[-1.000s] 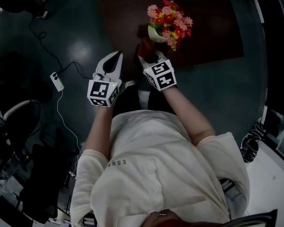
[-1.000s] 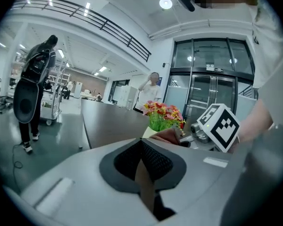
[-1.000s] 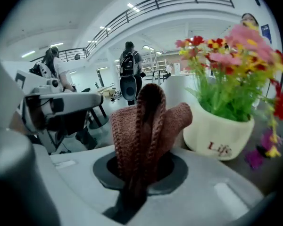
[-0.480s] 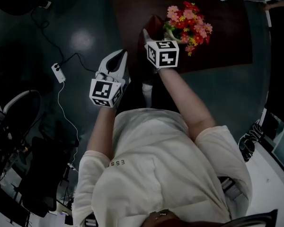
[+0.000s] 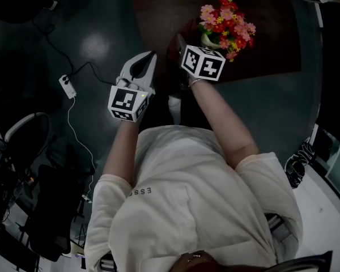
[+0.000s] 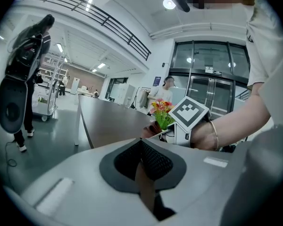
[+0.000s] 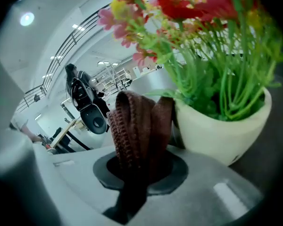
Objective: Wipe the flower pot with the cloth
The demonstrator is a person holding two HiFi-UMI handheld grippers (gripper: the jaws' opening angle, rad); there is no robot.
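From the head, looking down: both arms stretched forward. Left gripper (image 5: 149, 60) near the left edge of the dark table (image 5: 272, 44), pointing almost flat. Right gripper (image 5: 182, 43) farther ahead over the table, tipped down, its tip just left of a cream flower pot (image 5: 205, 40). Pot full of pink, red and yellow flowers (image 5: 228, 20). From the left gripper: jaws pressed shut together, nothing between them. Ahead and a little to the right, the right gripper's checkered cube, with the flowers just behind it. From the right gripper: jaws squeezed tight on a brown knitted cloth (image 7: 137, 126), folded and sticking up out of them. Pot standing straight just to the right, green stems inside and flowers above. Cloth right up against the pot's side; really touching or not, hard to tell.
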